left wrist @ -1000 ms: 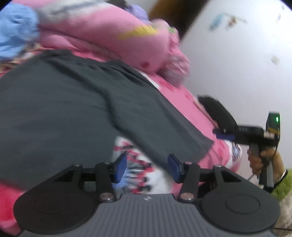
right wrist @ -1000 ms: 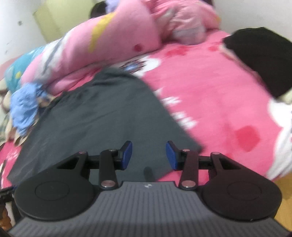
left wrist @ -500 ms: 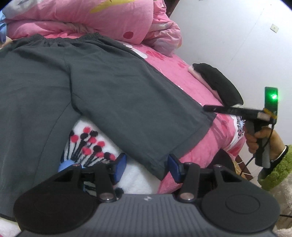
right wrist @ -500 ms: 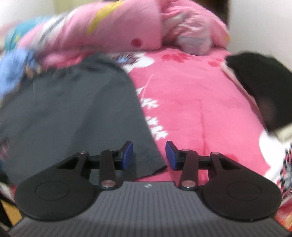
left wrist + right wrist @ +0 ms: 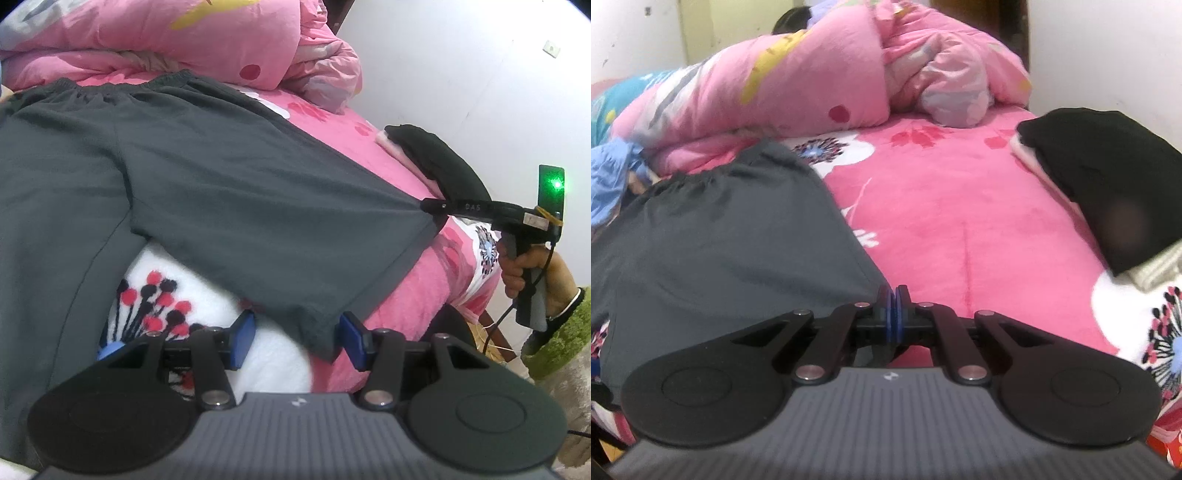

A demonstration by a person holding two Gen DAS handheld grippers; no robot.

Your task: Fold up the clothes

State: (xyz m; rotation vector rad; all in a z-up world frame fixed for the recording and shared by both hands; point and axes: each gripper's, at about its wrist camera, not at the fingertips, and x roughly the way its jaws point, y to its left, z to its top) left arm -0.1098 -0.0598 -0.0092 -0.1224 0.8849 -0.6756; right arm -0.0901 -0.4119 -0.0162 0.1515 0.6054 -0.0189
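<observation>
Dark grey shorts (image 5: 221, 192) with an elastic waistband lie spread on a pink flowered bed cover (image 5: 424, 280). My left gripper (image 5: 297, 341) stands open, its blue pads on either side of the near hem corner of one leg. In the left wrist view my right gripper (image 5: 428, 206) is shut on the far hem corner of the same leg, held by a hand (image 5: 532, 269) in a green sleeve. In the right wrist view the shorts (image 5: 720, 243) run left from my right gripper (image 5: 894, 301), whose blue pads pinch the grey cloth.
A bunched pink quilt (image 5: 812, 77) lies across the head of the bed. A folded black garment (image 5: 1108, 177) sits at the right edge on a pale cloth. Blue cloth (image 5: 613, 173) lies at the far left. A white wall (image 5: 480, 66) bounds the right side.
My right gripper has gone from open to shut on the hem corner of the shorts. My left gripper has moved in until the near hem corner lies between its open pads.
</observation>
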